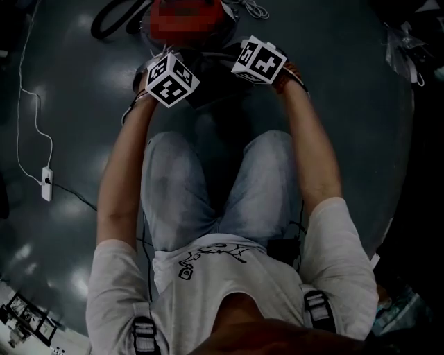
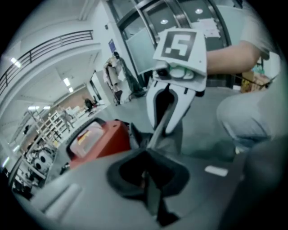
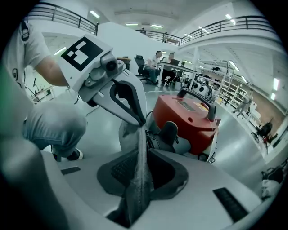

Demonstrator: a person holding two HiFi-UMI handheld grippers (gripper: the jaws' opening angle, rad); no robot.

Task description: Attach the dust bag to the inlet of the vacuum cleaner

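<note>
The grey cloth dust bag (image 3: pixel 142 167) hangs stretched between my two grippers, just in front of the red vacuum cleaner (image 3: pixel 189 116). In the right gripper view, my left gripper (image 3: pixel 140 121) is shut on the bag's upper edge. The cloth runs down into my right gripper (image 3: pixel 135 200), whose pads are also shut on it. The left gripper view shows the right gripper (image 2: pixel 163 128) pinching the bag (image 2: pixel 177 140), with the vacuum (image 2: pixel 101 143) to its left. A black fitting (image 3: pixel 169 132) on the vacuum's front sits just behind the bag. In the head view both marker cubes hide the jaws.
A white power strip (image 1: pixel 46 184) with its cord lies on the floor at the left. A black hose (image 1: pixel 114 17) curls beside the vacuum. The person's knees (image 1: pixel 208 180) are right behind the grippers. People sit at desks (image 3: pixel 162 60) far behind.
</note>
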